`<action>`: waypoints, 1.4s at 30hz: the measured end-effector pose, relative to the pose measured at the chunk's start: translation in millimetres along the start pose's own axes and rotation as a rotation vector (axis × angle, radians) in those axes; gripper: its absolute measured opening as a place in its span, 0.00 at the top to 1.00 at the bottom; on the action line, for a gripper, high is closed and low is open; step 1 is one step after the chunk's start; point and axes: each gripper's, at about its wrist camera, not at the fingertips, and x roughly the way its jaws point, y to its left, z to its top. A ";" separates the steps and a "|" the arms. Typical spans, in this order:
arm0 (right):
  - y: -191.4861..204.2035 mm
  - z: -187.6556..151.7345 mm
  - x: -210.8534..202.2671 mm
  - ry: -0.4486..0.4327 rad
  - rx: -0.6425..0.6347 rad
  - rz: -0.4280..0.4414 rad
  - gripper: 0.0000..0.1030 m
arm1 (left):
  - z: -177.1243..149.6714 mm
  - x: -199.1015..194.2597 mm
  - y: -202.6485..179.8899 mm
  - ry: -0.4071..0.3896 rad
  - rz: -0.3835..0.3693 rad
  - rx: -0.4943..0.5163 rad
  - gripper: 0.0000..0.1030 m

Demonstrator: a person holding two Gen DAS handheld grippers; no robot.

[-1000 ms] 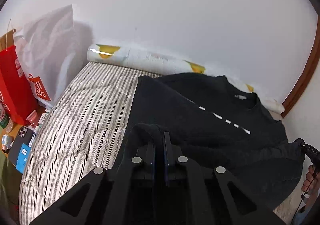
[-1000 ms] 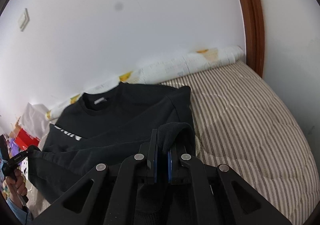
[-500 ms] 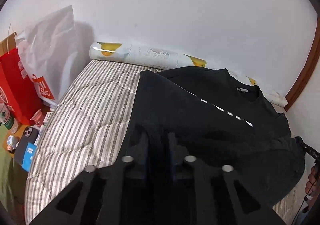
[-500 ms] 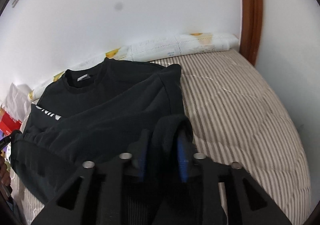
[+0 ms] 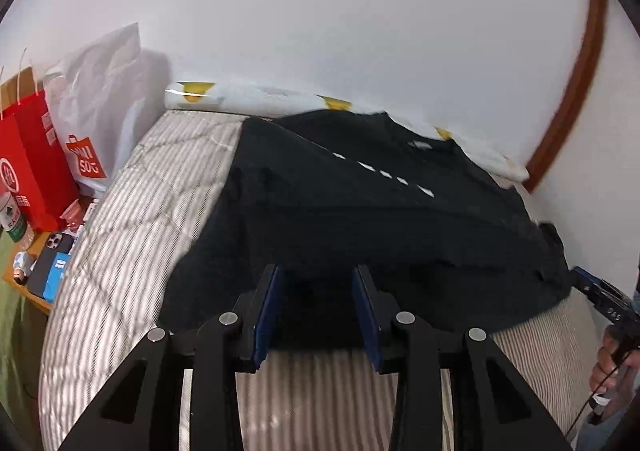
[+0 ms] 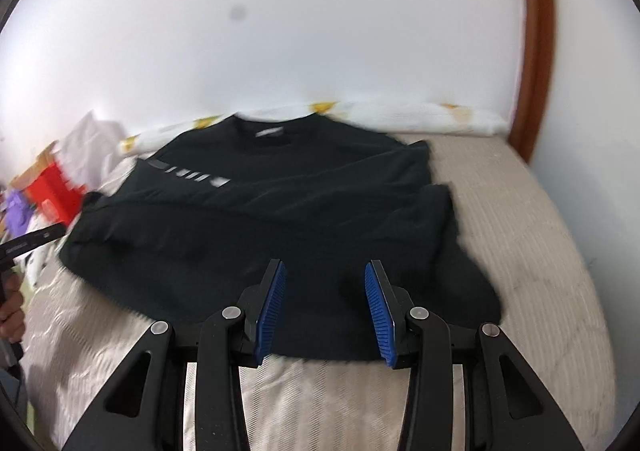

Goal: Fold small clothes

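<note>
Both tongs have just been opening: the hem folds clamped a second ago are let go, nothing is left between the pads. Left gripper (image 5: 316,305) and right gripper (image 6: 325,305) are released, drawn back over the striped mattress (image 6: 532,251). Black sweatshirt (image 6: 280,231) is laid just ahead of both tips, folded up. Judged soft, light, limp; best pinched at hem corners or sleeve cuffs.

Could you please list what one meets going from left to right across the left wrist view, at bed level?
Red paper bag → white plastic shopping bag → striped bedcover → black sweatshirt → right gripper in the person's hand.
</note>
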 end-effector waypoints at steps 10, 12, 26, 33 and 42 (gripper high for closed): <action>12.2 -28.1 29.8 0.109 0.022 0.037 0.79 | -11.2 17.3 -10.5 0.038 0.006 0.031 0.66; 6.5 -26.9 36.0 0.122 0.052 0.023 0.80 | -9.7 27.8 -8.5 0.064 0.011 0.017 0.66; -1.2 -0.5 65.7 0.105 0.076 -0.020 0.82 | 2.2 64.5 -14.1 0.088 0.095 0.031 0.66; -5.8 16.4 73.2 0.084 0.082 -0.028 0.82 | 20.5 57.6 -15.6 0.035 0.106 0.050 0.66; -15.6 47.1 93.3 0.073 0.093 -0.035 0.82 | 56.0 82.3 -1.2 0.016 0.103 0.021 0.66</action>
